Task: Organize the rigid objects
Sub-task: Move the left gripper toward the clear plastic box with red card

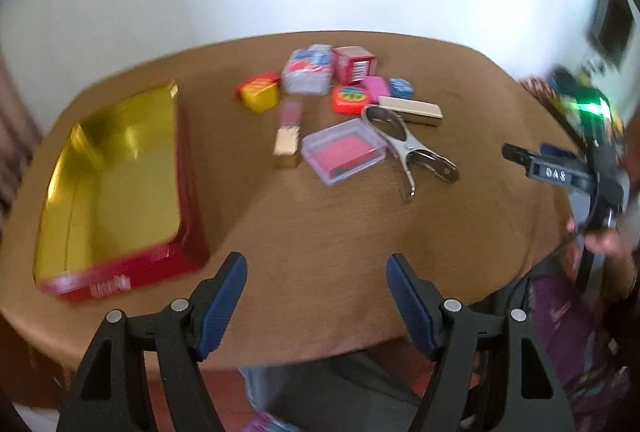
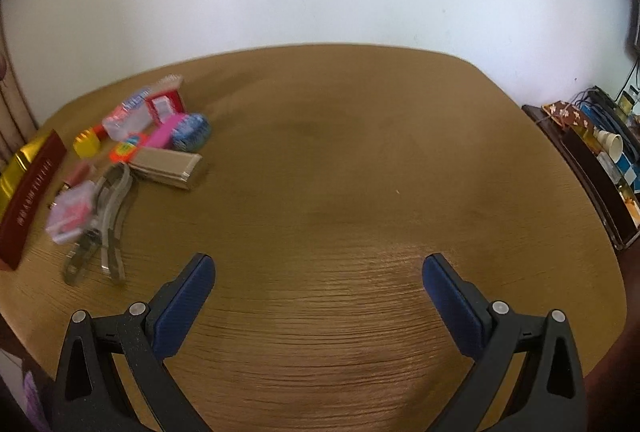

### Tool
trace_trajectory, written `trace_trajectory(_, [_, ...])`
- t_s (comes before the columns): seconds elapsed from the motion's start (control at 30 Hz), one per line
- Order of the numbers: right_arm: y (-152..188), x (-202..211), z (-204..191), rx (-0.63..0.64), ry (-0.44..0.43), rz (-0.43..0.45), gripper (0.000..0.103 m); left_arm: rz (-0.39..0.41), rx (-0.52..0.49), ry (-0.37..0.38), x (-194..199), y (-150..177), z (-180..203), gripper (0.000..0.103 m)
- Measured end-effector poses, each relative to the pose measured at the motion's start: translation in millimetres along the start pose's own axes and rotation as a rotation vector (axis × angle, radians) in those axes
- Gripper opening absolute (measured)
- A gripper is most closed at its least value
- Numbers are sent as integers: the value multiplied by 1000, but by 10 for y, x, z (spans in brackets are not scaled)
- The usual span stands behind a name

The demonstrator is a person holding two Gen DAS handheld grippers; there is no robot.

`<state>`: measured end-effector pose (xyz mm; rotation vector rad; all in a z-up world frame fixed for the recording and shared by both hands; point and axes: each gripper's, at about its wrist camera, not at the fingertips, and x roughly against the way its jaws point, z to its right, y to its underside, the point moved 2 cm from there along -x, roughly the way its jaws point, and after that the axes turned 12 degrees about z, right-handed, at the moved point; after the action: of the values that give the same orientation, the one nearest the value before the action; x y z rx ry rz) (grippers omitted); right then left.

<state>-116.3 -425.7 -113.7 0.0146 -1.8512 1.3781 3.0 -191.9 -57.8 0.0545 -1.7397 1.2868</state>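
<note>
A red box with a gold inside (image 1: pixel 120 184) lies open on the left of the brown table (image 1: pixel 320 232); it also shows in the right wrist view (image 2: pixel 32 188). Small items cluster beyond it: a clear case with a red insert (image 1: pixel 344 150), a metal clamp (image 1: pixel 404 144), a gold bar box (image 1: pixel 412 110), a lipstick (image 1: pixel 289 134), a yellow-red box (image 1: pixel 260 92), a tissue pack (image 1: pixel 308 70) and a red box (image 1: pixel 354 62). My left gripper (image 1: pixel 316 296) is open and empty over the near table edge. My right gripper (image 2: pixel 318 302) is open and empty over bare table, right of the cluster (image 2: pixel 132 156).
A white wall stands behind the table. A dark shelf with cups and cables (image 2: pixel 592 152) stands to the right. The right hand-held gripper body (image 1: pixel 580 176) shows at the right edge of the left wrist view.
</note>
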Motion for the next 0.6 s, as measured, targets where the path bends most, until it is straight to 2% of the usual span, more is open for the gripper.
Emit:
trace_trajectory(0.07, [30, -69, 56, -29, 2, -22, 103, -1, -63, 10, -64, -117, 37, 74])
trace_trajectory(0.13, [55, -132, 92, -56, -5, -44, 103, -4, -90, 57, -128, -239, 23, 74])
trace_trajectory(0.27, [66, -154, 71, -40, 0, -32, 103, -26, -207, 96, -342, -508, 12, 74])
trace_trajectory(0.43, [76, -185, 52, -19, 9, -28, 103, -103, -322, 208, -609, -692, 115, 74])
trace_trajectory(0.53, [71, -199, 64, -23, 6, -25, 103, -159, -438, 238, -787, -698, 248, 74])
trace_trajectory(0.6, [86, -194, 77, -22, 6, -25, 103, -197, -480, 268, -889, -700, 319, 74])
